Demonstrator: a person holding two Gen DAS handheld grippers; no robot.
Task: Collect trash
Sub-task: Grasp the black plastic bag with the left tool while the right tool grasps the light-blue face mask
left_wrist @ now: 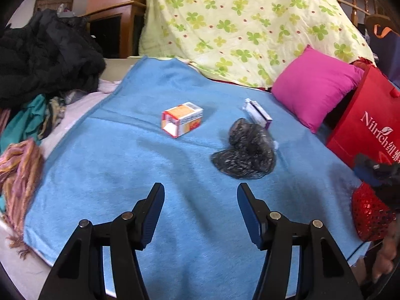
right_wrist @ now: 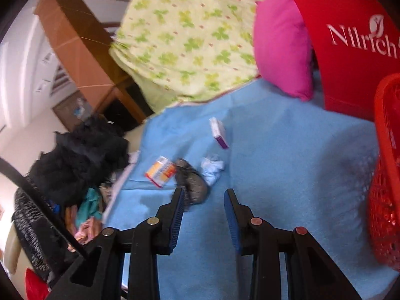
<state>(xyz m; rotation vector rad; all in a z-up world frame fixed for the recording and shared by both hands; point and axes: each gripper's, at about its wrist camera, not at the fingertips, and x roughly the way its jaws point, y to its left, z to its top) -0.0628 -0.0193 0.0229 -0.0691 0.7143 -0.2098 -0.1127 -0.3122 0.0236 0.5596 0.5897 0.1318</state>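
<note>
A light blue fleece blanket (left_wrist: 155, 175) is spread over a bed, and the trash lies on it near the middle. An orange-and-white cardboard box (left_wrist: 182, 119) rests on its side to the left; a crumpled black plastic bag (left_wrist: 243, 153) lies to its right, and a slim white-and-purple carton (left_wrist: 257, 112) sits just behind the bag, touching it or nearly so. From the right wrist view a wad of crumpled white paper (right_wrist: 212, 170) shows just beside the bag. The left gripper (left_wrist: 200, 192) hovers over bare blanket in front of these things, its black fingers (left_wrist: 153, 207) standing about half open with nothing between them. The right gripper (right_wrist: 204, 195) has its fingers (right_wrist: 231, 212) apart by a narrower gap, also empty, with the left tip close by the black bag. A red perforated plastic basket (right_wrist: 385, 200) sits at the right edge of the blanket, beside a red paper carrier bag (left_wrist: 362, 125) with white lettering. A bright pink cushion (left_wrist: 312, 87) leans by that bag, a pale yellow quilt with green clover print (left_wrist: 237, 25) is heaped behind, and a dark pile of clothes (left_wrist: 45, 57) lies to the left.
</note>
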